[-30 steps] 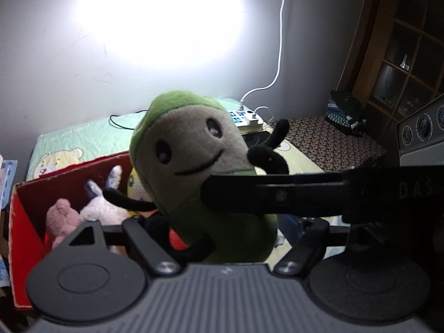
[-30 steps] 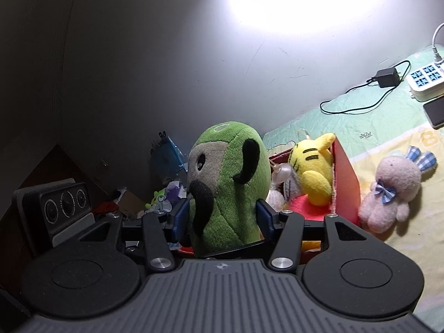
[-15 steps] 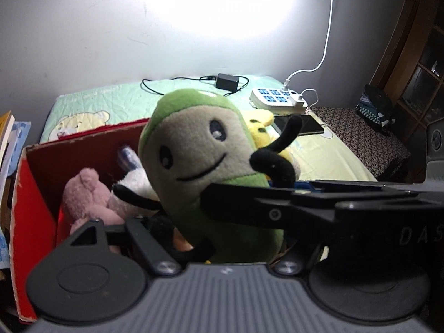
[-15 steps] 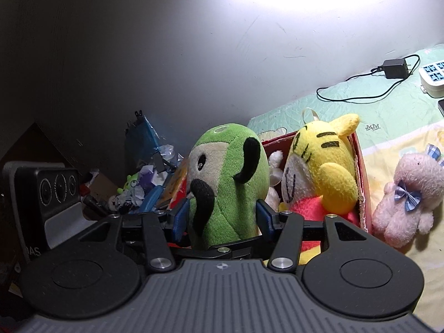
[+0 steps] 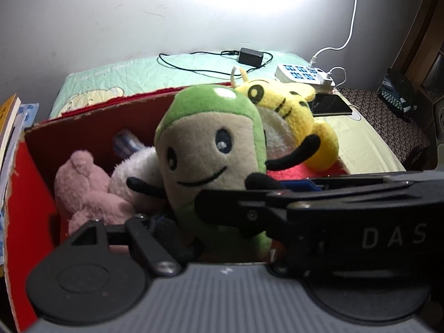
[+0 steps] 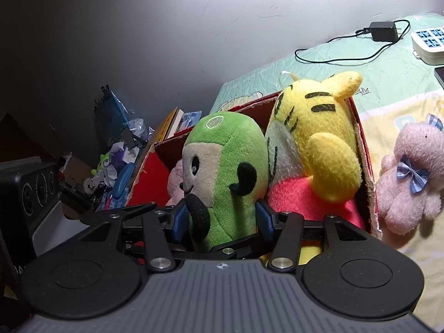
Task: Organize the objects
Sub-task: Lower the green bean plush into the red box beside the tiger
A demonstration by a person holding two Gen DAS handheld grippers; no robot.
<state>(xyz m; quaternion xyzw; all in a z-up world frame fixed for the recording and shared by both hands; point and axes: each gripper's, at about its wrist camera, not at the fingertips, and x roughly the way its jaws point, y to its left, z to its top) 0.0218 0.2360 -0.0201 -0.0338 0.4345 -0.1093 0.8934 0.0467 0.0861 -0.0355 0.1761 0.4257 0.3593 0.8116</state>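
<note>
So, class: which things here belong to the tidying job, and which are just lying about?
Job:
green plush
red box
yellow tiger plush
pink plush on the bed
right gripper

Lying about:
power strip
black charger
phone
books

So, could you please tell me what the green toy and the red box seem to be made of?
The green toy looks like soft plush fabric: short fuzzy pile, stitched face. The red box seems to be cardboard with a matte red surface: torn, brownish edges show along its rim.
</note>
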